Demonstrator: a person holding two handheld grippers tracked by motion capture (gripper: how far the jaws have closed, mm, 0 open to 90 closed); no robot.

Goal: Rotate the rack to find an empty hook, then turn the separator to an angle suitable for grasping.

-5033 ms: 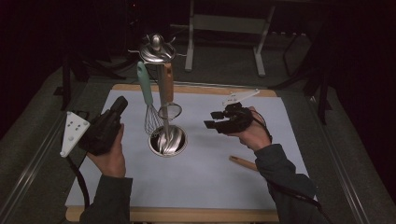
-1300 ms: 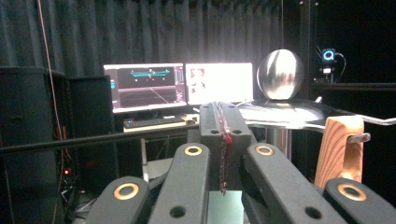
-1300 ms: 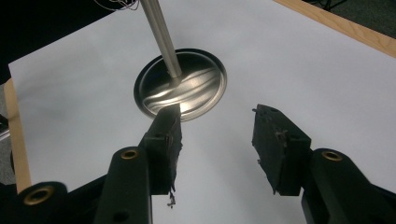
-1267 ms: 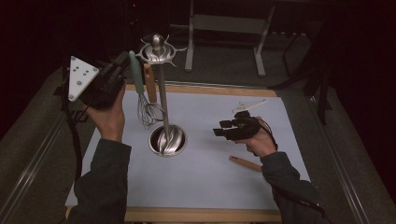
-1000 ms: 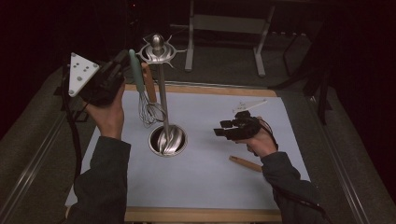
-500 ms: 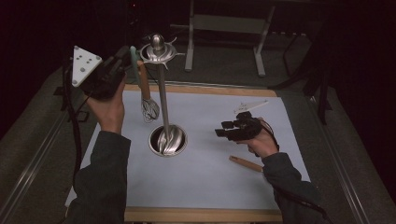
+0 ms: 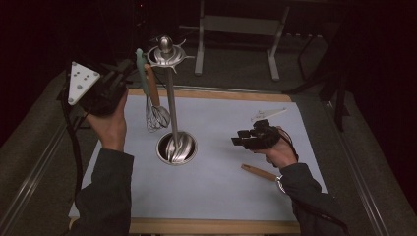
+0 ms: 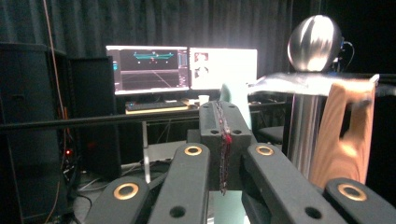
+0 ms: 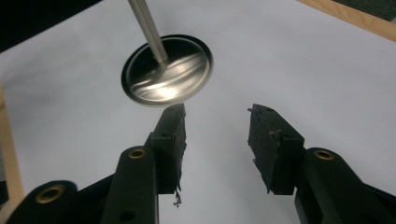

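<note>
A steel utensil stand (image 7: 171, 98) rises from a round base (image 9: 168, 70) to a hooked crown with a ball top (image 8: 315, 44). My left gripper (image 7: 129, 69) is raised level with that crown and shut on the mint-green handle (image 8: 236, 95) of a whisk (image 7: 157, 117), which hangs off the mat. A wooden-handled utensil (image 8: 343, 135) hangs from a hook right beside it. My right gripper (image 9: 215, 126) hovers low over the white mat (image 7: 221, 191) to the right of the base. Its jaws have just been closing a little and stand open with nothing between them.
A wooden-handled tool (image 7: 258, 172) lies on the mat by my right wrist. A white utensil (image 7: 268, 114) lies at the mat's back right. A wooden frame (image 7: 211, 226) borders the mat. Lit monitors (image 8: 182, 67) stand beyond the table.
My left gripper has carried the whisk upward and slightly right, nearer the stand's crown. The right hand has stayed where it was.
</note>
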